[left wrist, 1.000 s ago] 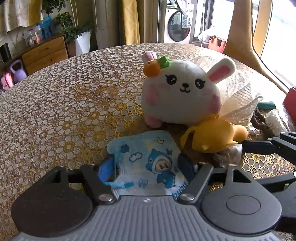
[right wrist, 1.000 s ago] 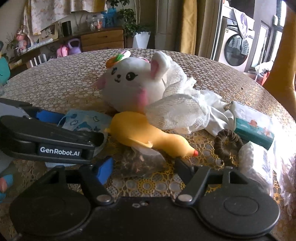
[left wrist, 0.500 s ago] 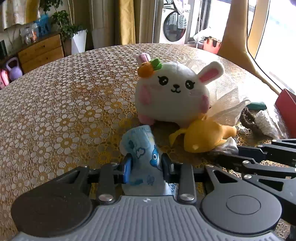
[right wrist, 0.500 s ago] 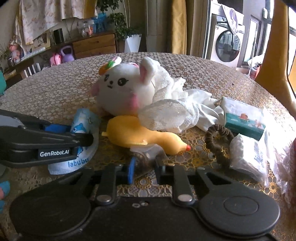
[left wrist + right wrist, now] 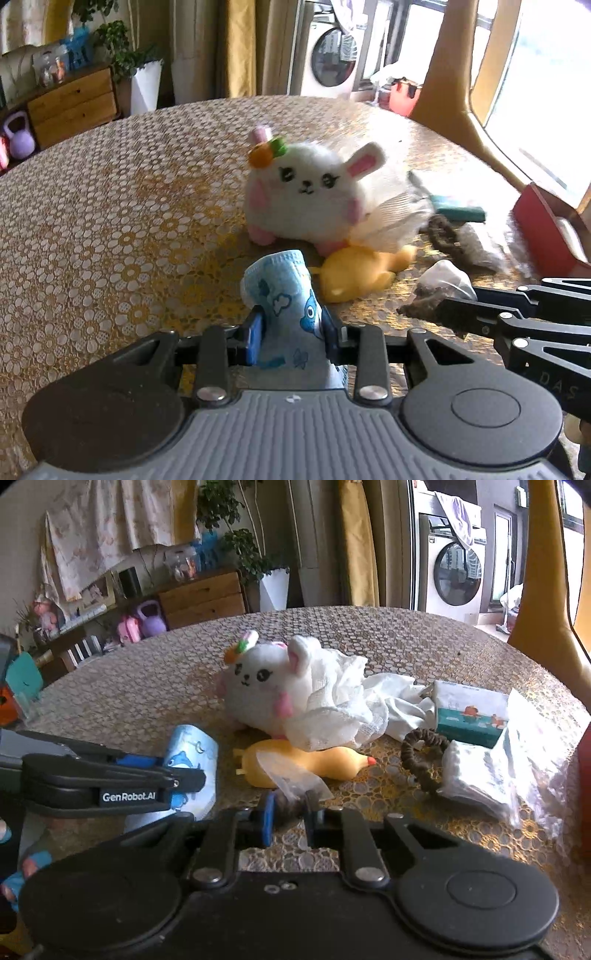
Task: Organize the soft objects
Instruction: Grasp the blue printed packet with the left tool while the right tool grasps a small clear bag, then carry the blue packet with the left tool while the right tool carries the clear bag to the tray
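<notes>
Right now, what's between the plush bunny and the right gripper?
The yellow rubber chicken lies between the plush bunny and the right gripper, clearest in the right wrist view.

Round lace-covered table: plush bunny, yellow toy, tissue pack.

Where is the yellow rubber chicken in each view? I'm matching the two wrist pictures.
Left wrist: yellow rubber chicken right of centre, just below the white bunny plush.
Right wrist: chicken at centre, lying lengthwise, red tip pointing right.
Shared landmark: the bunny plush, directly behind it in both.
</notes>
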Tool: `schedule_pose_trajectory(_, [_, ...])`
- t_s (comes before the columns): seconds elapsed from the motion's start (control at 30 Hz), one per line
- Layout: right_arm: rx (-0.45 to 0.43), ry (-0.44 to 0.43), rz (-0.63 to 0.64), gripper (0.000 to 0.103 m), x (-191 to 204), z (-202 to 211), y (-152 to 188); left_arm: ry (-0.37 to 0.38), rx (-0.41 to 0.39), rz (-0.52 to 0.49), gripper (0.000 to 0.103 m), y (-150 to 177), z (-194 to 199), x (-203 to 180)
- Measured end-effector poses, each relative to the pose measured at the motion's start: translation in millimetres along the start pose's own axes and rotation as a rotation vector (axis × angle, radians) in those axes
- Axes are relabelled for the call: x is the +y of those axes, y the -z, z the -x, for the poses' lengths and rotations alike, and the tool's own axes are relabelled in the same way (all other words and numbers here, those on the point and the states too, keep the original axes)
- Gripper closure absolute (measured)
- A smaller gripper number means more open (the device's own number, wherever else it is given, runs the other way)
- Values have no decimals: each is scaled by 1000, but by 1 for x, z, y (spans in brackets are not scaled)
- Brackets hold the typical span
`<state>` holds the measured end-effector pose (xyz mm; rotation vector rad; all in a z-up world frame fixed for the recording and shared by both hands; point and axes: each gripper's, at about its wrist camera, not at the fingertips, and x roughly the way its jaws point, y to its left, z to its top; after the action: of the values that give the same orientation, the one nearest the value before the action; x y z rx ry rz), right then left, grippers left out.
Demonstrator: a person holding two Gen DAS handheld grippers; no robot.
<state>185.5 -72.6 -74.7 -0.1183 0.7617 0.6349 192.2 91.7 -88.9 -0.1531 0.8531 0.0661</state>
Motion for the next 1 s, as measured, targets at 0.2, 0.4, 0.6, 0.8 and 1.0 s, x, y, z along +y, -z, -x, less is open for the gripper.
schedule_pose_trajectory(0.2, [-41, -13, -15, 87, -8, 38, 0, 42, -27, -33, 70, -7, 26, -23])
schedule_pose_trajectory(0.4, [-97, -1, -45, 87, -27, 81, -4, 94, -65, -82, 70, -18, 49, -57])
schedule_pose_trajectory(0.6, [-135, 45, -92, 87, -59, 115, -6, 137, -88, -142, 70, -27, 58, -98])
schedule_pose_trajectory(0.8, [-176, 118, -148, 87, -98, 138, -3, 180, -98, -210, 70, -42, 55, -147])
schedule_pose_trajectory(1.0, [-205, 182, -201, 87, -144, 158, 5, 228, -97, -281, 70, -53, 44, -201])
